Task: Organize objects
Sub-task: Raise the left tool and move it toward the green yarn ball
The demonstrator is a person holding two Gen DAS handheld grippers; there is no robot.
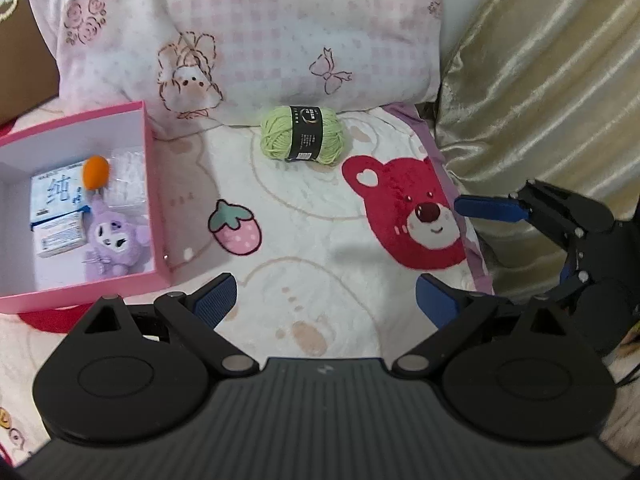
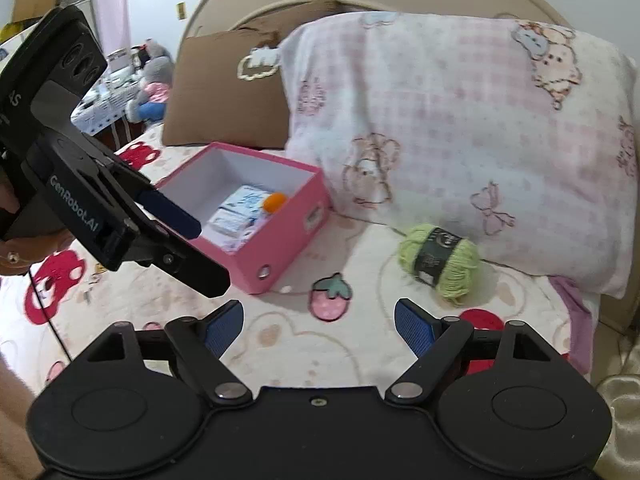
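Left gripper (image 1: 326, 298) is sitting at bottom centre of its own view, jaws spread wide, holding nothing. Right gripper (image 2: 319, 326) is likewise gaping and empty at the bottom of its view.

Only the left wrist view is looking down into the pink box (image 1: 150, 184) at mid-left: a purple plush (image 1: 116, 240), an orange ball (image 1: 96, 172) and a blue-and-white carton (image 1: 58, 216) are lying inside. The same view is catching the right gripper at the right edge, fingers apart. The right wrist view is showing the box's outer wall with metal eyelets, a brown cardboard sheet (image 2: 224, 96) behind it in the upper left, and the left gripper entering from the left.

Green yarn skein (image 1: 302, 135) is lying on the bed blanket (image 1: 304, 240), well ahead of both grippers, above centre frame, apart from the box, close against the pink-checked pillow (image 1: 280, 32). It is pale green, wrapped by a dark paper band with small print.
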